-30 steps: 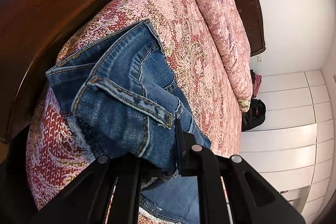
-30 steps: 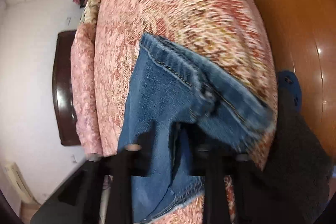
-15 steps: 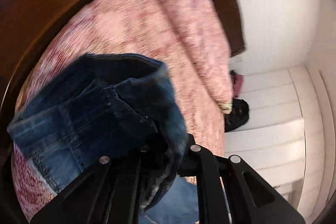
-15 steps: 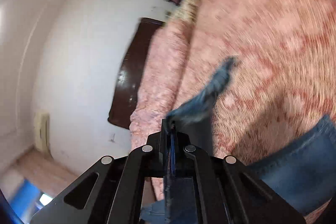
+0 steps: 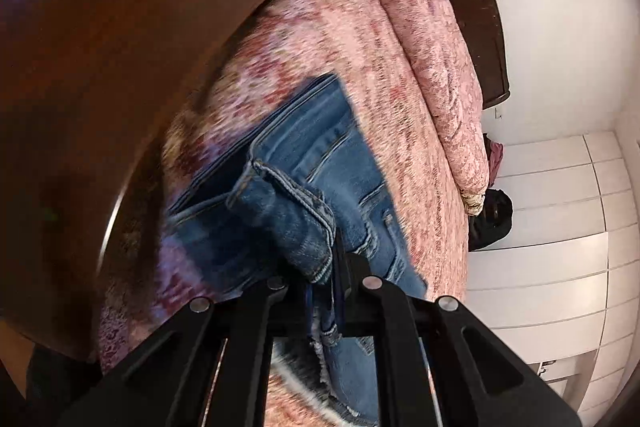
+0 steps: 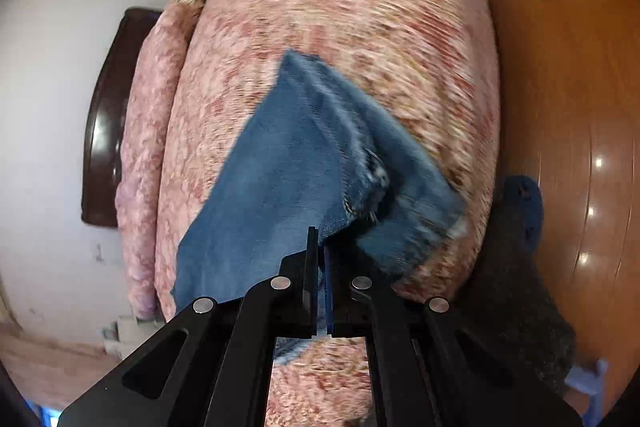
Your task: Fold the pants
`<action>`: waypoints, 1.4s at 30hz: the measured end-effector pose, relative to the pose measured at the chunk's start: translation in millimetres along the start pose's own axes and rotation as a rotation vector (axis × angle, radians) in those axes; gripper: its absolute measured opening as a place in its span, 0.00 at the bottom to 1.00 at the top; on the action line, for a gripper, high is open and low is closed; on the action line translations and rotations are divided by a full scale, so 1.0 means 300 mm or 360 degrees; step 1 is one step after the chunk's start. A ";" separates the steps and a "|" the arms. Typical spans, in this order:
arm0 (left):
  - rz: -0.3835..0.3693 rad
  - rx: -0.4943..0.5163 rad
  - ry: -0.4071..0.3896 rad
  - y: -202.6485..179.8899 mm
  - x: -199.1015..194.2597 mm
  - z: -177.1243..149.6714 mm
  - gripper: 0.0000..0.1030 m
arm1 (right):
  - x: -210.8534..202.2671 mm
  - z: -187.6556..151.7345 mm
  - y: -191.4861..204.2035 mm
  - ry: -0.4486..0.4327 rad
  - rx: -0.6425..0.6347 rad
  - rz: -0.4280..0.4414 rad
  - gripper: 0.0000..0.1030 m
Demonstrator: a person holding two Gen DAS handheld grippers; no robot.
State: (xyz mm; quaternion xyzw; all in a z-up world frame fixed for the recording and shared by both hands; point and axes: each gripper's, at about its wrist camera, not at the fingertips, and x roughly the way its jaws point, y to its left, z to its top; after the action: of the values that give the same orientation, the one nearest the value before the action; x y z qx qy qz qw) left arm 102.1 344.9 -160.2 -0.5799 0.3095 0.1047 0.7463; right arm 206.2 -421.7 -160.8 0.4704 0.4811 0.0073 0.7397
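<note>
Both grippers, left and right, clamped on jeans directly ahead over bedspread

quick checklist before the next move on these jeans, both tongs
1. Left tongs gripping the jeans: ok, shut on a folded denim edge.
2. Right tongs gripping the jeans: ok, a thin layer pinched between the fingers.
3. Jeans over the bed, not past its edge: ok.
4. Layers aligned for a clean fold: not ok, denim is bunched near both grips.
5. Frayed hem tucked flat: cannot tell, blurred.
</note>
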 end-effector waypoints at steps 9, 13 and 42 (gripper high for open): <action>0.0005 0.0056 -0.0001 -0.064 -0.030 0.045 0.06 | -0.081 -0.008 0.097 0.0026 -0.0117 0.0042 0.01; 0.0096 0.0033 0.0009 0.012 -0.021 0.003 0.06 | -0.039 -0.057 -0.019 0.0087 -0.0008 -0.0078 0.01; 0.0920 0.1374 -0.0341 -0.389 -0.123 -0.311 0.77 | -0.194 -0.100 0.130 0.0182 -0.0452 -0.0342 0.01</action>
State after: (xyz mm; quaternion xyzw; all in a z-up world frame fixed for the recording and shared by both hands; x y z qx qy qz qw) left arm 101.5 230.0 -57.8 -0.0969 0.3938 0.2279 0.8852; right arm 170.7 -406.4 -95.2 0.3060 0.5640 0.0227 0.7667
